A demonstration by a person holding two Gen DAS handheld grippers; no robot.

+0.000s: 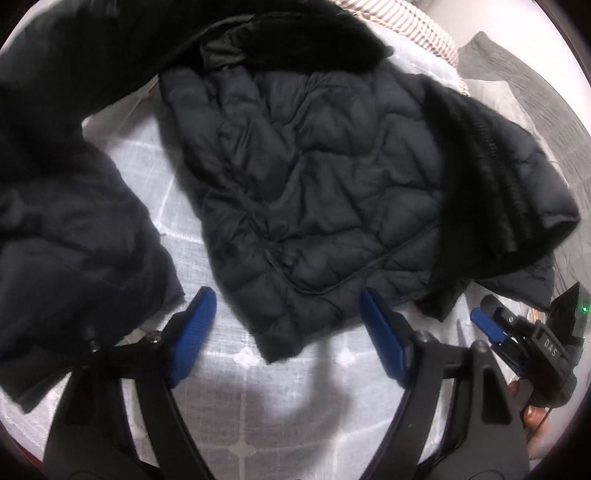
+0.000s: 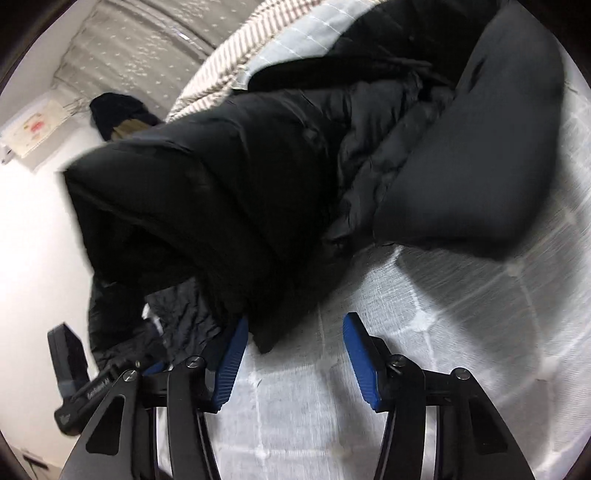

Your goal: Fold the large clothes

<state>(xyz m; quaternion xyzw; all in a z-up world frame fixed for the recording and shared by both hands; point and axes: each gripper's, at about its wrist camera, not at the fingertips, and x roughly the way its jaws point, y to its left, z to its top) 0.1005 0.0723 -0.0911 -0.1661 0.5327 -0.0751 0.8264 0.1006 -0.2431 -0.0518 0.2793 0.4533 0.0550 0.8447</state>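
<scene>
A black quilted puffer jacket [image 1: 314, 177] with a dark fur collar [image 1: 314, 40] lies on a white checked sheet [image 1: 258, 398]. One sleeve [image 1: 74, 240] lies at the left; a ribbed knit panel [image 1: 480, 184] is folded over on the right. My left gripper [image 1: 288, 328] is open and empty, just short of the jacket's near hem. My right gripper [image 2: 291, 354] is open, its left fingertip against a hanging fold of the jacket [image 2: 207, 206]. The right gripper also shows at the right edge of the left wrist view [image 1: 491, 325].
A striped blanket [image 1: 406, 26] and a grey cloth [image 1: 524, 81] lie beyond the jacket. In the right wrist view a white wall [image 2: 33, 229], a curtain [image 2: 147, 37] and a dark garment [image 2: 118, 114] hanging on it show at the left.
</scene>
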